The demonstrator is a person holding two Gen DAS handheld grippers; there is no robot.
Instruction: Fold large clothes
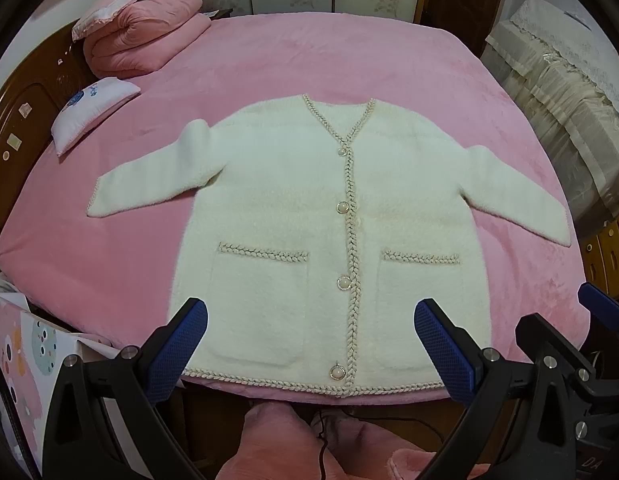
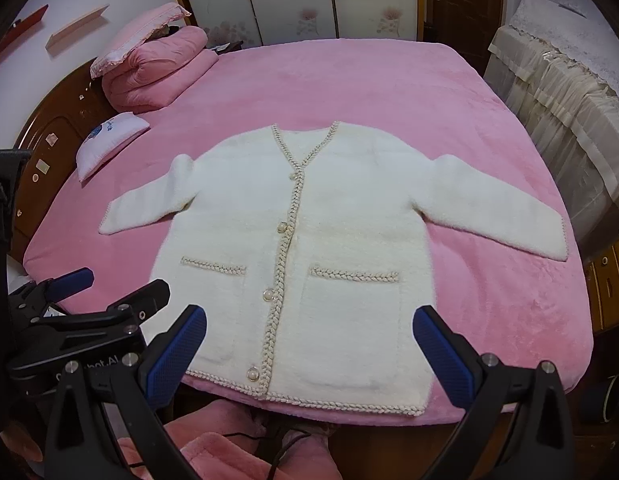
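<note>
A cream cardigan [image 1: 309, 216] lies flat and face up in the middle of the frame on a pink bedspread [image 1: 349, 60], buttoned down the front, both sleeves angled outward and down, its braided hem along the near edge of the bed. The left gripper [image 1: 311, 344] hovers at the bottom of the left wrist view over the hem, its blue-padded fingers [image 1: 177, 348] spread wide and holding nothing. The right gripper [image 2: 309, 350] sits likewise at the bottom of its own view, fingers apart and empty, above the lower right pocket [image 2: 355, 312]. Whether either pad touches the fabric is hard to judge through the fisheye. In the upper left of the frame a folded pink quilt [image 1: 145, 36] rests with a small white pillow [image 1: 91, 112] just below it.
</note>
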